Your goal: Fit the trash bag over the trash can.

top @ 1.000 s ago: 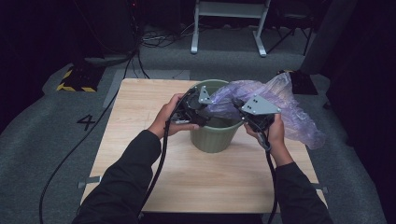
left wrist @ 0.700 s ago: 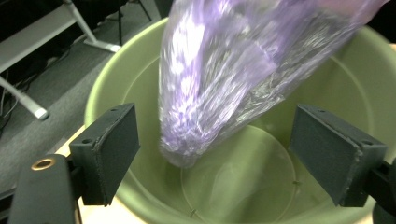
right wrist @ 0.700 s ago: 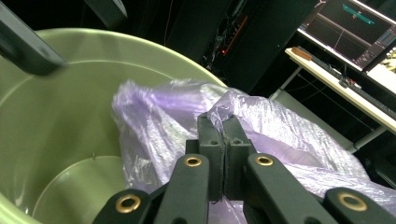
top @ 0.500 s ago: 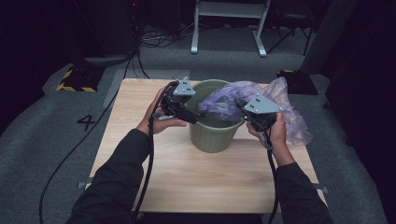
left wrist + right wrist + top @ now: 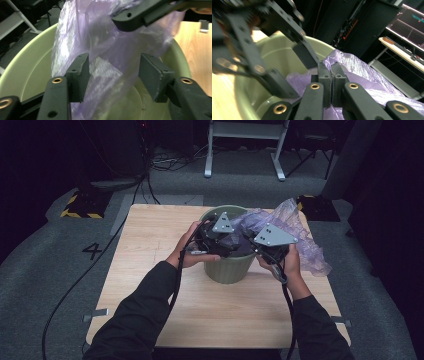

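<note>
A pale green bin (image 5: 227, 270) stands on the wooden table (image 5: 150, 235), with a crumpled purple plastic bag (image 5: 295, 235) draped over its right rim and trailing onto the table. My right gripper (image 5: 331, 75) is shut on a fold of the bag (image 5: 354, 67) above the bin's mouth (image 5: 269, 52). My left gripper (image 5: 115, 75) reaches in from the left. Its jaws have just been closing and stand apart, with the hanging bag (image 5: 100, 45) between the pads and the bin's inside (image 5: 30, 72) behind. In the high view the left gripper (image 5: 234, 248) and right gripper (image 5: 252, 245) almost meet.
Cables (image 5: 75, 290) trail from both grippers over the table's front edge to the grey floor. A white metal stand (image 5: 245, 150) and dark equipment stand beyond the table. A metal clip (image 5: 95, 314) sits at the table's left front edge.
Half a second ago my left gripper had drawn back to the left of the bin; it has swung right again onto the bag. The right gripper has kept its hold and place.
</note>
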Demonstrator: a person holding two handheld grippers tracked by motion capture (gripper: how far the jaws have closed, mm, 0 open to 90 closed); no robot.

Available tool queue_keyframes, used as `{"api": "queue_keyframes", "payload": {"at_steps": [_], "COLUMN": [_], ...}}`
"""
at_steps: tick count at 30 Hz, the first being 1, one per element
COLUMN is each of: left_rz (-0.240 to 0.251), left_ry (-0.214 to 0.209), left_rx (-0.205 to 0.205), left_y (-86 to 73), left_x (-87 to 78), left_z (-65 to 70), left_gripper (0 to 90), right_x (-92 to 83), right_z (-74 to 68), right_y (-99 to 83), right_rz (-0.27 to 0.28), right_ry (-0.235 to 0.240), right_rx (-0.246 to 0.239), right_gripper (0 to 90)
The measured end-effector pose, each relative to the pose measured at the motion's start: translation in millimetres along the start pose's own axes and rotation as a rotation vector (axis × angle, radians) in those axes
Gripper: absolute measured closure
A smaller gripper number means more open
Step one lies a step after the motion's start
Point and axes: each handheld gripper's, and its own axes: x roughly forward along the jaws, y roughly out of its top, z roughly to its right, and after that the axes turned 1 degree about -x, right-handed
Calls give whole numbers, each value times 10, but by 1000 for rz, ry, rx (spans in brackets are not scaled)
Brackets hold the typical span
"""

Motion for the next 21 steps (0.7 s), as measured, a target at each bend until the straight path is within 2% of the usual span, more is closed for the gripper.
{"api": "queue_keyframes", "payload": {"at_steps": [2, 4, 6, 10, 14, 19, 21], "left_rz": [8, 2, 4, 13, 8, 18, 17], "left_ry": [-7, 5, 1, 6, 29, 42, 49], "left_rx": [0, 12, 21, 21, 12, -7, -7], "left_y": [2, 2, -7, -22, -51, -106, -113], "left_x": [17, 31, 44, 56, 49, 5, -11], "left_z": [8, 18, 24, 19, -12, -76, -88], "left_gripper": [462, 562, 711, 879, 898, 899, 899], "right_x": [-7, -18, -30, -42, -75, -158, -202], "right_z": [-18, -30, -39, -50, -32, -14, -17], "right_y": [18, 35, 45, 32, -5, -39, -60], "right_rz": [12, 20, 31, 40, 47, 23, 14], "right_ry": [11, 21, 31, 42, 31, 35, 42], "right_rx": [4, 9, 18, 38, 71, 92, 95], "right_gripper": [894, 890, 882, 850, 747, 484, 436]}}
